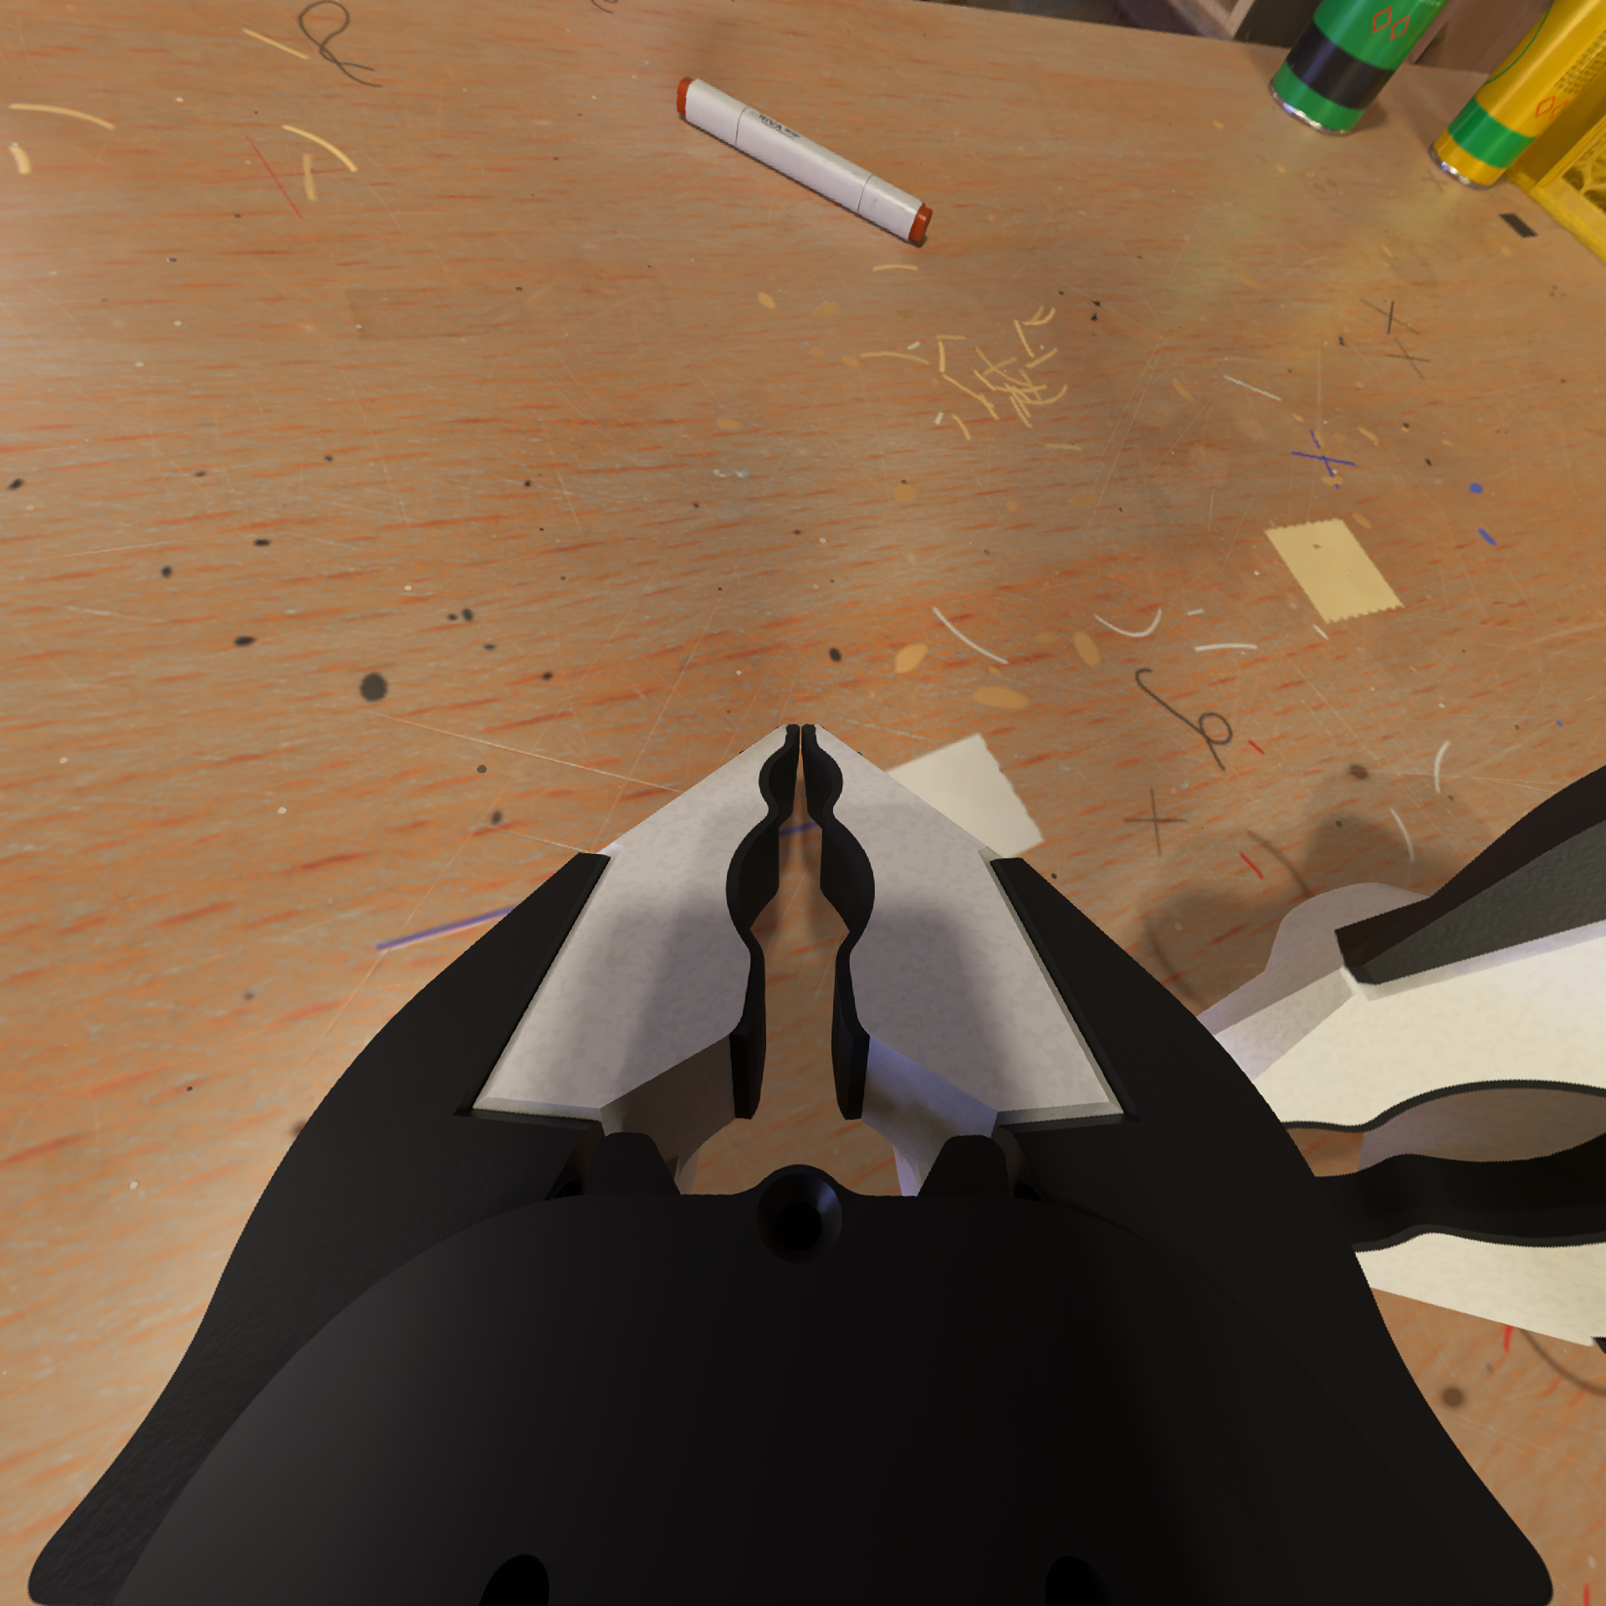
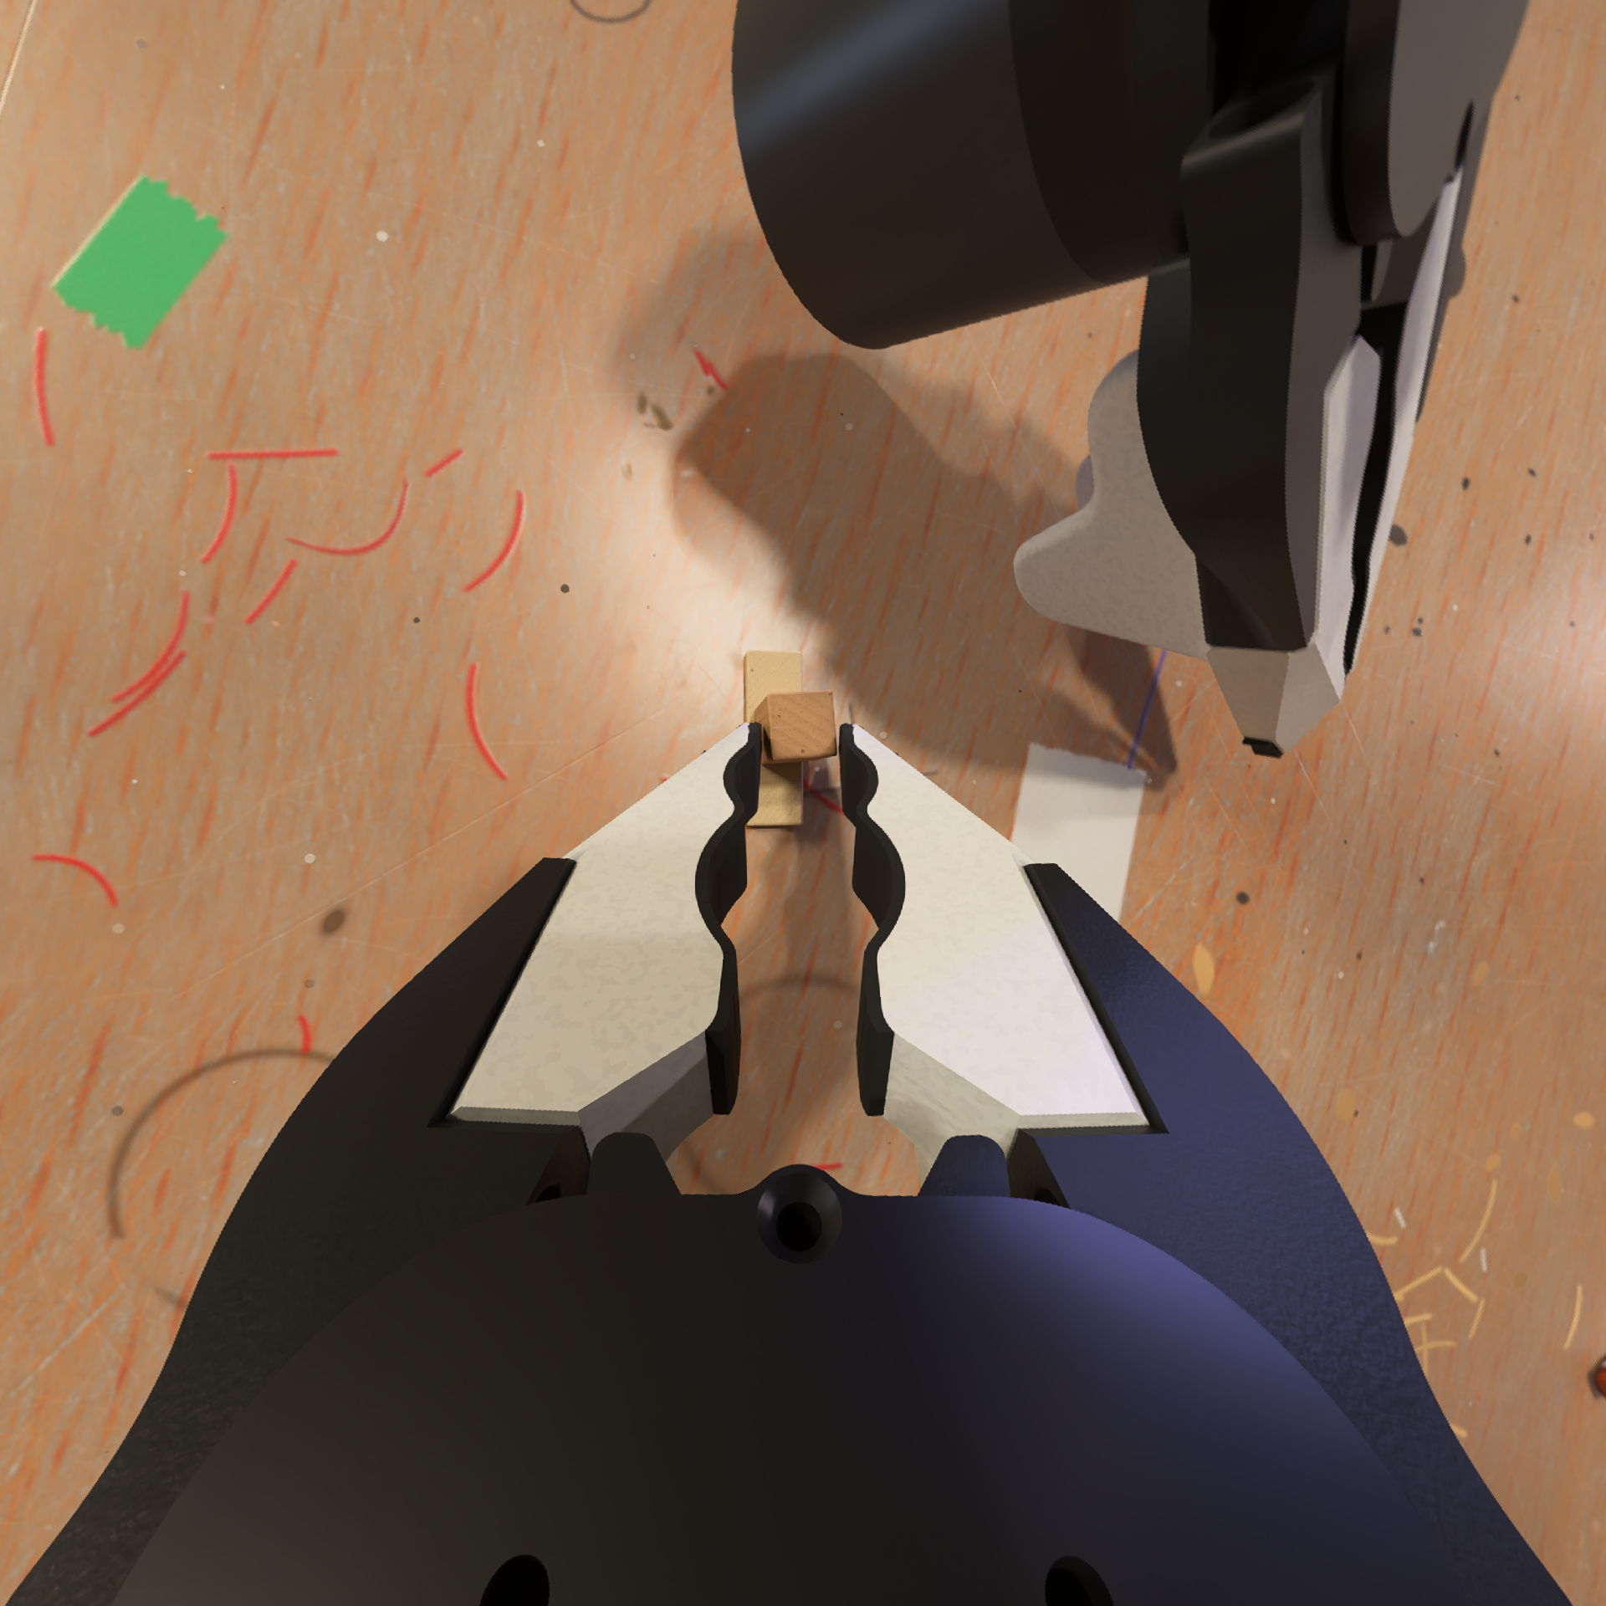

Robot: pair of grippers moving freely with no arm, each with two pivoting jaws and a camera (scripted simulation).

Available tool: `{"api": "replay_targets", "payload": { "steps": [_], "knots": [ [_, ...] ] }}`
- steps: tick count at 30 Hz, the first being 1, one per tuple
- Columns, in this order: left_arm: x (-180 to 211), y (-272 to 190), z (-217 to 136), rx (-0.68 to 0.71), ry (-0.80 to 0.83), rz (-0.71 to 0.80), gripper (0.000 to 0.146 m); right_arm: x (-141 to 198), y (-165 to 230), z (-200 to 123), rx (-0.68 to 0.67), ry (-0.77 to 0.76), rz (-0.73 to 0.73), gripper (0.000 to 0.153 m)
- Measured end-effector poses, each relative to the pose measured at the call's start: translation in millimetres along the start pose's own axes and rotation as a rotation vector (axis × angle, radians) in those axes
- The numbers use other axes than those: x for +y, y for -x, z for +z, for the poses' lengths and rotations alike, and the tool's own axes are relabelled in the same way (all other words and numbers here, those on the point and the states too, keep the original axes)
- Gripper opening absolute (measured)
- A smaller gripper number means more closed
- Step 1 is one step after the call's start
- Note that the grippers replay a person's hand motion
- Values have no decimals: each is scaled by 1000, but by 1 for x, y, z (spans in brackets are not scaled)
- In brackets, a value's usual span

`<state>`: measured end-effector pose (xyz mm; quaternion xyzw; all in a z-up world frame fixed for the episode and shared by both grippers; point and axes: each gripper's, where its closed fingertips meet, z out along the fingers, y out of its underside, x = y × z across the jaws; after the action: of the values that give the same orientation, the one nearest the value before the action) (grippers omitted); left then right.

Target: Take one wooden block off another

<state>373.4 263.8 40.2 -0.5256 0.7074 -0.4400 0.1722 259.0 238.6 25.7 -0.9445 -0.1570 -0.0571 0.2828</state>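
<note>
A small brown wooden cube (image 2: 798,726) sits tilted between the tips of my right gripper (image 2: 799,739), which is shut on it. Under and behind the cube lies a flat pale wooden block (image 2: 773,673) on the worn wooden table (image 2: 434,782). The cube appears lifted slightly off the pale block. My left gripper (image 1: 799,730) is shut and empty above bare table. It also shows in the right wrist view (image 2: 1260,743), up and to the right of the blocks. The right gripper shows at the right edge of the left wrist view (image 1: 1390,1156).
A white marker with orange ends (image 1: 804,161) lies far ahead of the left gripper. A green can (image 1: 1343,65), a yellow can (image 1: 1516,113) and a yellow crate (image 1: 1573,191) stand at the far right. Tape pieces are stuck flat: beige (image 1: 1334,569), white (image 2: 1078,826), green (image 2: 139,261).
</note>
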Motion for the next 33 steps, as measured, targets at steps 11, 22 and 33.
{"api": "replay_targets", "payload": {
  "steps": [11,22,33],
  "knots": [
    [0,0,0,7,-6,-8,0,58,-30,-193,233,-307,384,15],
    [2,-1,3,-16,12,23,0,406,-127,-416,884,6,1101,15],
    [3,-2,4,-13,24,30,0,519,-139,-315,674,314,1244,15]
  ]
}}
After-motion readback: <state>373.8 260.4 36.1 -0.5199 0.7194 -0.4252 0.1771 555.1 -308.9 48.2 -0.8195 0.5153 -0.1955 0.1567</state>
